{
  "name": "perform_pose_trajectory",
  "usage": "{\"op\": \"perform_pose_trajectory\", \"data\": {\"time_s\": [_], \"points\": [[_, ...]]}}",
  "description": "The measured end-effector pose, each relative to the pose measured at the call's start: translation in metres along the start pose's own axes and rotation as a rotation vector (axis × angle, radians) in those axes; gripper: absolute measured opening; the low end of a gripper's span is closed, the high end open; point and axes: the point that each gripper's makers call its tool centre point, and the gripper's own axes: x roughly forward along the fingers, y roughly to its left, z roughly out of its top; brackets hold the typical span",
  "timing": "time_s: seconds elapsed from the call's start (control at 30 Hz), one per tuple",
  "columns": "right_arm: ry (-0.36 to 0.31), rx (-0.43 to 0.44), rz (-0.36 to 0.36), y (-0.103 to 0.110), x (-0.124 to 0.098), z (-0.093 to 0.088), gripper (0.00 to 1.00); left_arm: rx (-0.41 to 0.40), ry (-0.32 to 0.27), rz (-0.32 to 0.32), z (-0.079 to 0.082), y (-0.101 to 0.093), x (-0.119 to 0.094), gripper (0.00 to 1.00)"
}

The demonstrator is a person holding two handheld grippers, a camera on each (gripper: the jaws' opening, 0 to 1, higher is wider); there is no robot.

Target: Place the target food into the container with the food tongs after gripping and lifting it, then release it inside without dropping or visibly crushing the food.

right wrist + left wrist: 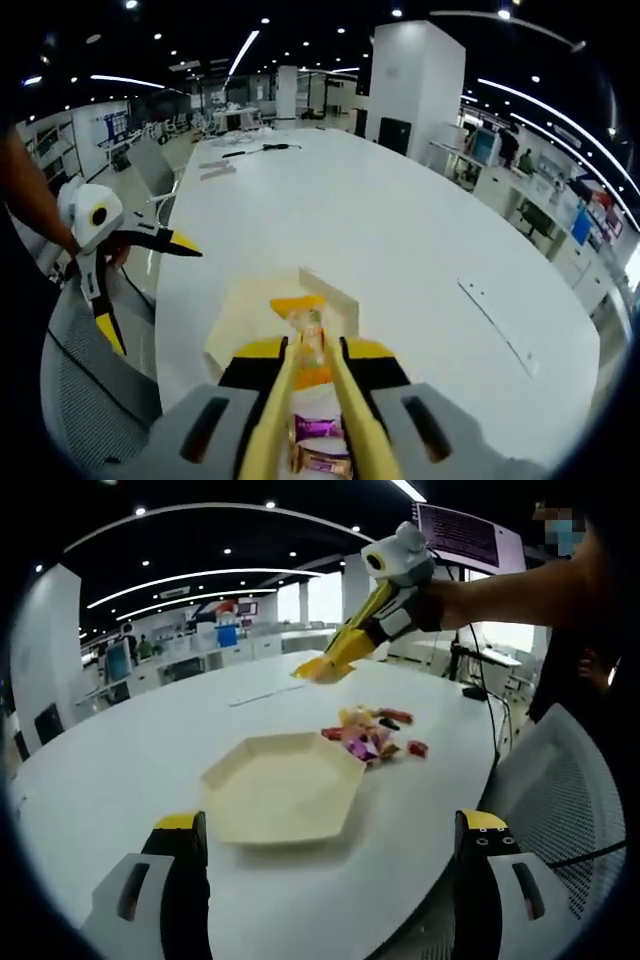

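Right gripper (pixel 310 375), clenched on yellow food tongs (pixel 345 645) raised above the candy pile (pixel 372 735) near the bench's far edge beside the empty container (pixel 285 790), should descend slowly onto one piece; left gripper (pixel 330 880) waits released.

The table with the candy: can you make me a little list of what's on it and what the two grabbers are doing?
table: white table
tray: cream six-sided tray, looks empty
treats: heap of wrapped sweets beside the tray, touching its far corner
tongs: yellow tongs in the right gripper, raised above the table
left gripper: wide open, nothing held, near the tray
chair: grey mesh chair at the table's edge
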Motion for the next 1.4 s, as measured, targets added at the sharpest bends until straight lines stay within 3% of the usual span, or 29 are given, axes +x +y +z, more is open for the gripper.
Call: {"op": "perform_pose_trajectory", "data": {"time_s": [0.33,0.7,1.07,1.4], "points": [[0.011,-0.023,0.048,0.013,0.033,0.017,0.20,0.000,0.001,0.002,0.000,0.000,0.000,0.99],[-0.005,-0.041,0.079,0.025,0.047,0.032,0.22,-0.005,-0.005,0.008,0.001,0.002,-0.001,0.99],[-0.030,-0.070,0.081,0.027,0.040,0.034,0.23,-0.008,-0.009,0.012,0.002,0.003,-0.001,0.99],[-0.081,-0.058,0.074,0.022,0.014,0.034,0.25,0.000,-0.003,0.002,0.001,0.001,-0.001,0.99]]}}
